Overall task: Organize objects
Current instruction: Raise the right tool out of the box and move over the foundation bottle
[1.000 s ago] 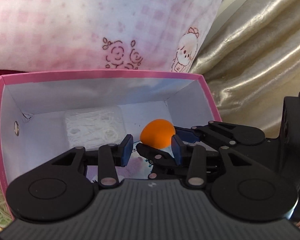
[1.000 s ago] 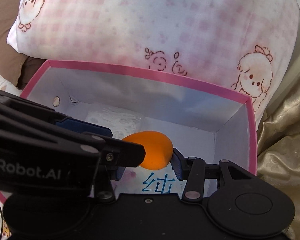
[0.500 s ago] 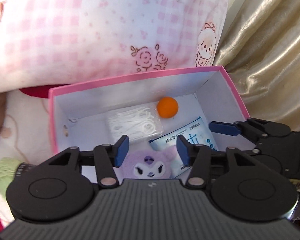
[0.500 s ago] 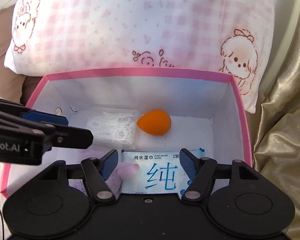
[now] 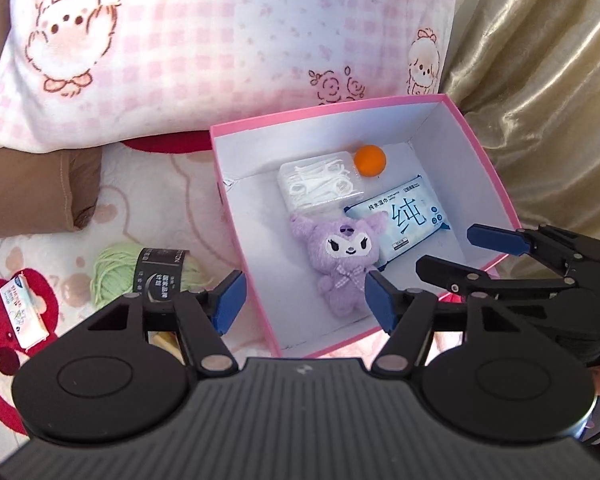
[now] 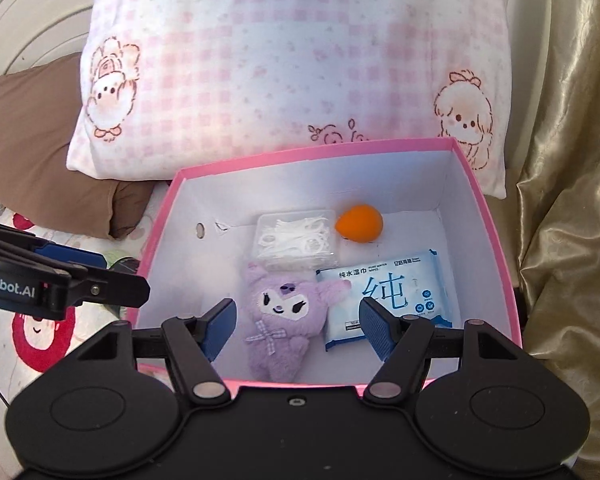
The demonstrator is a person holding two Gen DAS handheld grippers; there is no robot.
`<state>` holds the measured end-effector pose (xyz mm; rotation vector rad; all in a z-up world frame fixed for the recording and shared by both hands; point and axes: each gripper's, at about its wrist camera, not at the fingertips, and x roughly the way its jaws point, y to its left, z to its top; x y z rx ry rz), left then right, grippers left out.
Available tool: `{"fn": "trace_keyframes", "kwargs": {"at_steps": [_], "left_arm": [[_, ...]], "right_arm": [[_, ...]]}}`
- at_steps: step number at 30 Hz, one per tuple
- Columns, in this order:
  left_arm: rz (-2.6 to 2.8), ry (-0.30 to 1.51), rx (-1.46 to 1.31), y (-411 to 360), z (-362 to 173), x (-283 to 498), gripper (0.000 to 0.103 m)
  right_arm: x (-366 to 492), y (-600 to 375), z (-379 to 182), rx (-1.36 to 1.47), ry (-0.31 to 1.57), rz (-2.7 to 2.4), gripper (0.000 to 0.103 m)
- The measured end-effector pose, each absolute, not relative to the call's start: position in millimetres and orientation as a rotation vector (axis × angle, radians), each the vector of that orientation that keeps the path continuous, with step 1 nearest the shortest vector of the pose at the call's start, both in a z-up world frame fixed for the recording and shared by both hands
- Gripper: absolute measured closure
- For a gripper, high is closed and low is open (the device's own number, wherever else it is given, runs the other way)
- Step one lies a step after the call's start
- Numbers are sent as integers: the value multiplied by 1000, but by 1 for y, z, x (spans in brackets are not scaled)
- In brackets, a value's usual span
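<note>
A pink box (image 5: 496, 176) (image 6: 496, 240) with a white inside holds an orange sponge (image 5: 370, 161) (image 6: 359, 224), a clear case of floss picks (image 5: 320, 182) (image 6: 297, 239), a purple plush (image 5: 346, 260) (image 6: 282, 320) and a blue wet-wipes pack (image 5: 400, 224) (image 6: 388, 296). My left gripper (image 5: 302, 306) is open and empty, above the box's near left wall. My right gripper (image 6: 296, 328) is open and empty, above the box's near edge; it also shows in the left wrist view (image 5: 460, 252).
A pink checked pillow (image 5: 220, 48) (image 6: 300, 60) lies behind the box. Gold curtain (image 5: 548, 80) hangs to the right. Left of the box on the bedsheet lie a green yarn skein (image 5: 116, 276), a small tissue pack (image 5: 22, 312) and a brown cushion (image 5: 32, 192).
Both grippers have pulled up and back from the box. The right gripper let go of the orange sponge, which now lies at the box's far side. More of the bed shows.
</note>
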<state>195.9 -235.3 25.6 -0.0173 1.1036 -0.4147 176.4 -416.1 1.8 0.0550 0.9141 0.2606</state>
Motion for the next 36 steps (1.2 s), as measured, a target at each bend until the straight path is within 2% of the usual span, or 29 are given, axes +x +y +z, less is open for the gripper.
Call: {"fn": "trace_keyframes", "kwargs": {"at_steps": [7,16,29,36], "left_arm": [[-375,1088,27,-206,55,162,36],[-330,1082,12,-163,74,123,20],[-297,1144,-24,-114,65,90,19],[-293,1139,-46,-106,48,84,13]], "right_arm": [[150,-400,40,8,892,250,30],[103,-370,75,-42,850,364,26],[63,-320,73,-133,839,553,26],[54,-301,57,-174,840,646,24]]}}
